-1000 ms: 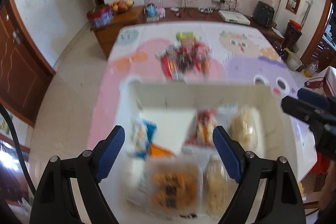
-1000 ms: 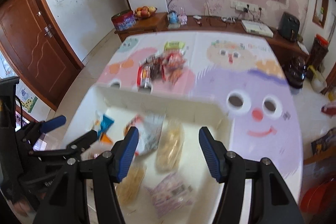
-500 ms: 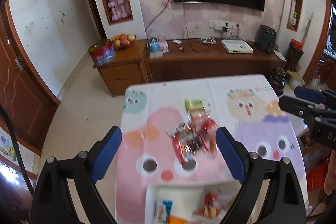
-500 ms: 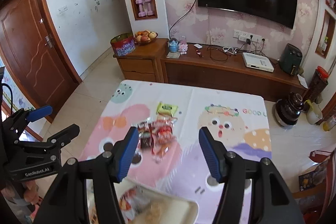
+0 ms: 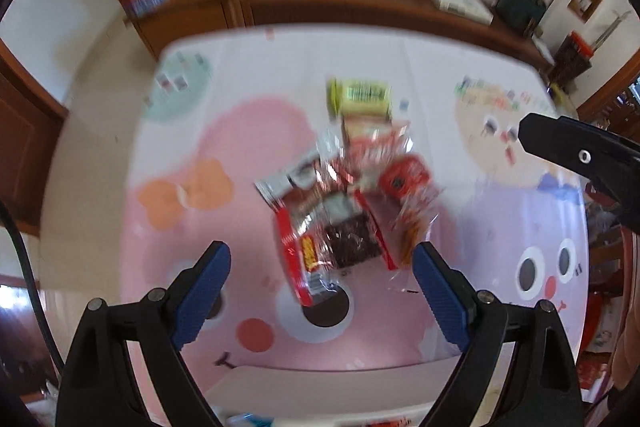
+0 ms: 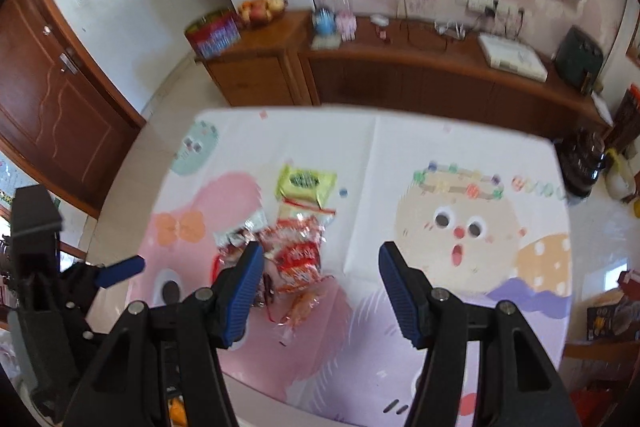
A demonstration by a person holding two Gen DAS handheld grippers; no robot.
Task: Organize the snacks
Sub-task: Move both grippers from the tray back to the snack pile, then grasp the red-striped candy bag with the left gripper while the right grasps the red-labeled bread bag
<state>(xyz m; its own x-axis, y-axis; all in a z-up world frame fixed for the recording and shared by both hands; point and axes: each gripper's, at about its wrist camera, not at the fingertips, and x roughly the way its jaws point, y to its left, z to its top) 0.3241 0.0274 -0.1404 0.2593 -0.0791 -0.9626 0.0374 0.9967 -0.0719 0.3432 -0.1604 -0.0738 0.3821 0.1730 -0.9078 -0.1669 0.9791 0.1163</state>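
2 open tongs (image 5: 320,267) (image 6: 320,287) flank piled snack packets (image 5: 344,199) on cartoon tablecloth (image 5: 500,227).

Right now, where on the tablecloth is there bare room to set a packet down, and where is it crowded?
Bare cloth lies right of the snack pile, across the round cartoon face, and left of it around the orange bow. The centre is crowded: red packets overlap, with the green packet at the pile's far end. The white bin borders the near edge.
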